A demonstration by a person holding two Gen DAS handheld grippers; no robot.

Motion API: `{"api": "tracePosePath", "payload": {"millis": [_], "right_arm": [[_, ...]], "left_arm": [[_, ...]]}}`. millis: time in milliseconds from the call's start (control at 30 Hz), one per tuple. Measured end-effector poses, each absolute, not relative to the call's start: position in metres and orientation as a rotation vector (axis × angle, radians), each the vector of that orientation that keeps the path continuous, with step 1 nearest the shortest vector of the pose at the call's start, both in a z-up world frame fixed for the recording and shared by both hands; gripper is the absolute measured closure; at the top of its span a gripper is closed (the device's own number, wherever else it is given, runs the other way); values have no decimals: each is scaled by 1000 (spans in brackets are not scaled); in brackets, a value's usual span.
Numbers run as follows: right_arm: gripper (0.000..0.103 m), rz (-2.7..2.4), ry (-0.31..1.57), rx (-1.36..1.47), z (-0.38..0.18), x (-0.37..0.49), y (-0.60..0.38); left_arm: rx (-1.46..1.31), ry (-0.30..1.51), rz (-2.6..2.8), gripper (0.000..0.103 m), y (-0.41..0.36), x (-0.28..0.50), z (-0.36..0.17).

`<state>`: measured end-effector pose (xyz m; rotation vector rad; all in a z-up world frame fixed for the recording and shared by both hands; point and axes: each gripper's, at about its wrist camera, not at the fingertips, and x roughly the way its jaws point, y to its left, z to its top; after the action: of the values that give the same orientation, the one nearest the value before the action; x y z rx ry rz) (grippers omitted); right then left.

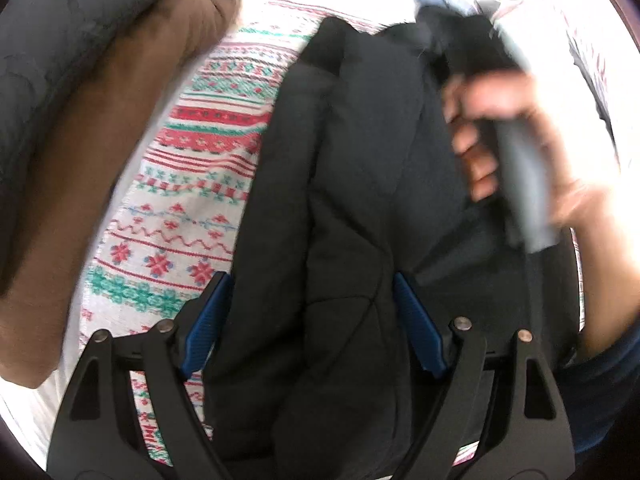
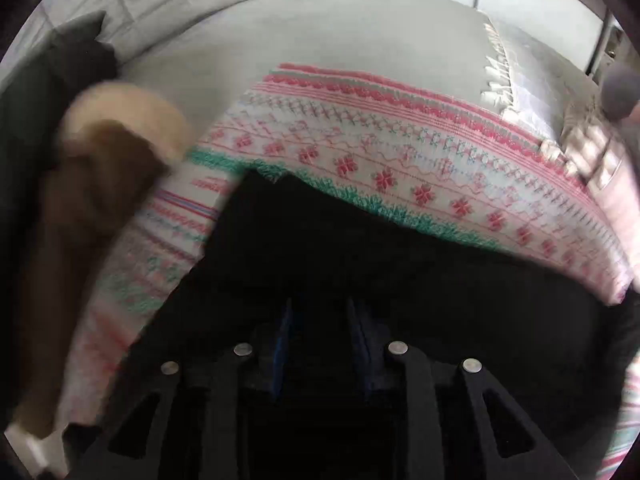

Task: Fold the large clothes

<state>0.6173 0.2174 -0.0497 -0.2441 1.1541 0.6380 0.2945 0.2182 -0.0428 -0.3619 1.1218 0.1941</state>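
**Black jacket on the patterned blanket, both grippers over it**

Left wrist view: the left gripper [image 1: 308,300] stands wide open, its 2 blue pads [image 1: 208,324] apart on either side of a raised fold of the black jacket [image 1: 352,184]. The pads do not press on the cloth; the fold simply runs up between them. The jacket is a padded, stitched garment lying lengthwise away from the camera on a knitted blanket [image 1: 200,184] with red and green snowflake bands on white. Further out on the right, a person's hand [image 1: 508,132] is wrapped around the grey handle of the right gripper's body, blurred, above the far part of the jacket. To the left of the blanket lie a brown garment [image 1: 100,128] and, beyond it, a dark grey padded one [image 1: 48,40].

Right wrist view: the right gripper [image 2: 320,312] hangs low over the black jacket [image 2: 360,264], which fills the near field. Its jaws are narrowly parted, with a visible gap between the 2 pads; the dark cloth and blur make it impossible to tell whether any fabric sits in that gap. Past the jacket's edge lies the same blanket [image 2: 400,148], then a plain grey bed surface [image 2: 320,36]. At left a brown garment with a pale fleecy lining [image 2: 120,128] is blurred.
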Motion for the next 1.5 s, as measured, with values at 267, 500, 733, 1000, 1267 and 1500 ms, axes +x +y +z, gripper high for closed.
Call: {"api": "tracePosePath", "payload": {"millis": [267, 500, 733, 1000, 1267, 1500], "right_arm": [[70, 684, 1108, -122, 11, 597, 165], [60, 687, 1104, -149, 55, 499, 30], [60, 684, 1191, -231, 22, 424, -26], [60, 664, 1150, -216, -8, 414, -28], [60, 646, 1093, -164, -1, 396, -38], [59, 657, 1085, -141, 3, 391, -43]], "left_arm": [[-422, 1130, 151, 19, 233, 290, -46], [-425, 1132, 152, 19, 238, 287, -46], [-418, 1131, 159, 17, 229, 288, -47], [-375, 1124, 167, 16, 220, 294, -51], [-592, 1068, 97, 17, 252, 266, -34], [-607, 991, 113, 17, 269, 219, -31]]}}
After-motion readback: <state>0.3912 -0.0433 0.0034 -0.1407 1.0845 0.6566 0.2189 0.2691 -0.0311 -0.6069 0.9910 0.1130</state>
